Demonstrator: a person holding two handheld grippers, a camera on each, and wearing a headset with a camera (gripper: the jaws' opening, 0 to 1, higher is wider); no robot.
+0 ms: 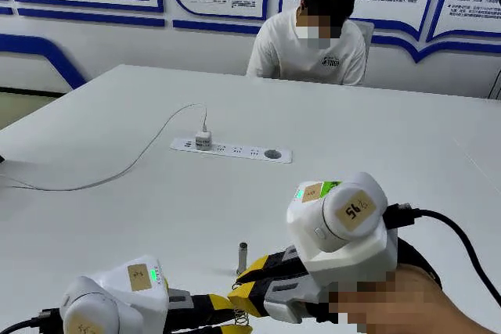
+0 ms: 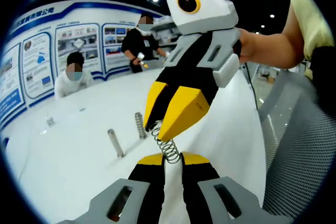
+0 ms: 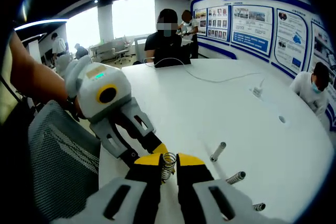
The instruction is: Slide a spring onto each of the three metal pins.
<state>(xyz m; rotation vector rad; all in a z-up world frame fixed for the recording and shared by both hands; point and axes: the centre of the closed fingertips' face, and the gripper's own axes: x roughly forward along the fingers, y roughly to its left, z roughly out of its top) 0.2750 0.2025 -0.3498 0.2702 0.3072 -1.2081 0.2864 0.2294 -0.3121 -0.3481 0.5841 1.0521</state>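
We count two grippers and one loose spring caught between them. The left gripper has its yellow jaws narrowed onto one end and the right gripper is pinched onto the other end, tip to tip, at the near edge of the white table. The right gripper view gives three pins: a bare pin standing nearest the jaws, a second pin wearing a coil, and a third pin by the rim, too small for us to tell if it is coiled. The left gripper view gives two of them, the bare one nearer and the coiled one behind it. The head view gives one pin, upright just beyond the jaws and near the held spring. That makes two springs for sure, one held and one on a pin. The head view adds one power strip mid-table with one charger plugged in and one cable trailing left. For people, we count one seated person across the table in the head view, two in the left gripper view and at least four in the right gripper view. The gripper views also give a mesh chair back beside the table edge.
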